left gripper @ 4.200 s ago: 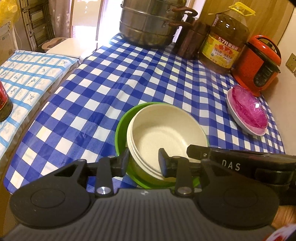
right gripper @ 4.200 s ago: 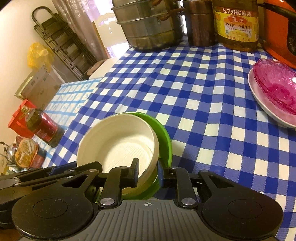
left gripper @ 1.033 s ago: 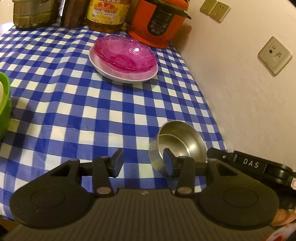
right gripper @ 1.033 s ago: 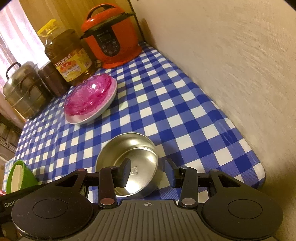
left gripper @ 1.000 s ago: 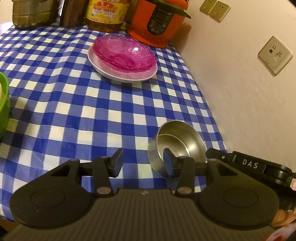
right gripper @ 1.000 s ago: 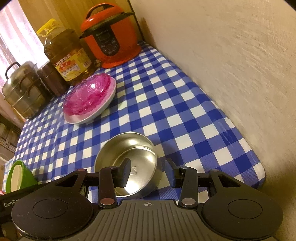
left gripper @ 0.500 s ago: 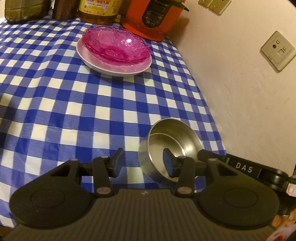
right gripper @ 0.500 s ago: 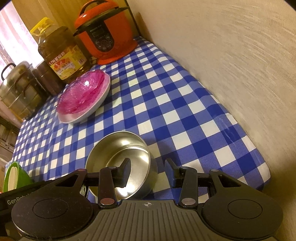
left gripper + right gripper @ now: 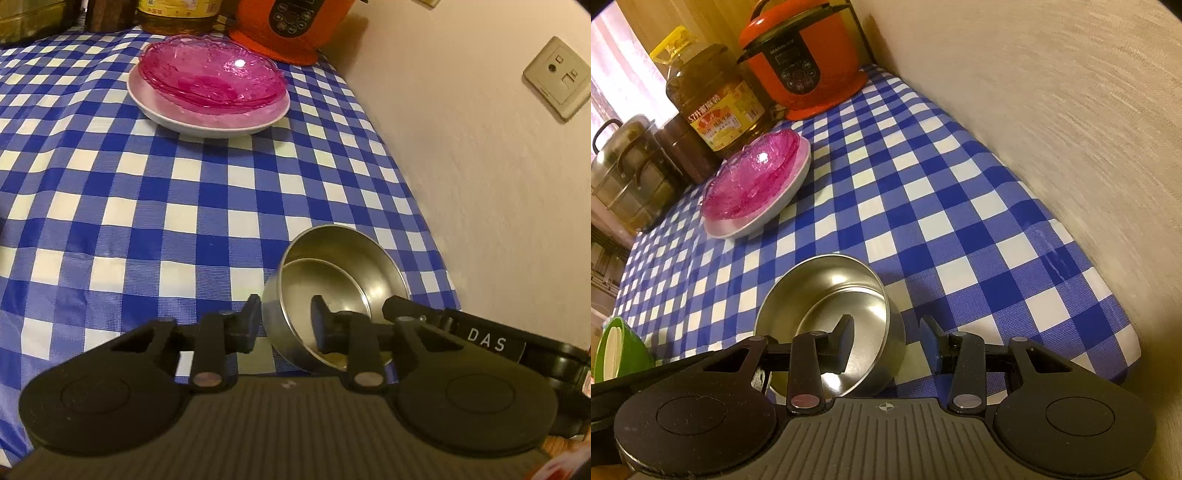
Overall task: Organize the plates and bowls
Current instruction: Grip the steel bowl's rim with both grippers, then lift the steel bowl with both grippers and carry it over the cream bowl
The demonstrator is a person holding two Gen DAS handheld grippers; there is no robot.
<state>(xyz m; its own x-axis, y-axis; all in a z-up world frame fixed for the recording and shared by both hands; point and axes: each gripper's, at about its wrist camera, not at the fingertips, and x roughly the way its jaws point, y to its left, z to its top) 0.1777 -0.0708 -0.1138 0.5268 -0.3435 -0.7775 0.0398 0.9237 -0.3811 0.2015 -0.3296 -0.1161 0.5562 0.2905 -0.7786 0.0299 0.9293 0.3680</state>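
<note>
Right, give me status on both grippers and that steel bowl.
Left gripper closing over the steel bowl's rim. Right gripper open, straddling the opposite rim. Bowl tilted on the checked cloth. Nothing in the way.

Blue-and-white checks all over the tablecloth [image 9: 155, 206] — bright silver on the steel bowl [image 9: 343, 273] sitting on it. Beyond the bowl, a clear magenta glass dish [image 9: 210, 79] on a white plate [image 9: 207, 123]. Behind that plate — an orange-red cooker [image 9: 801, 59], amber oil bottle [image 9: 709, 96] with yellow cap.

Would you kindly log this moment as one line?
left claw: closing on steel bowl wall | right claw: open, straddling opposite wall | bowl on checked cloth
</note>
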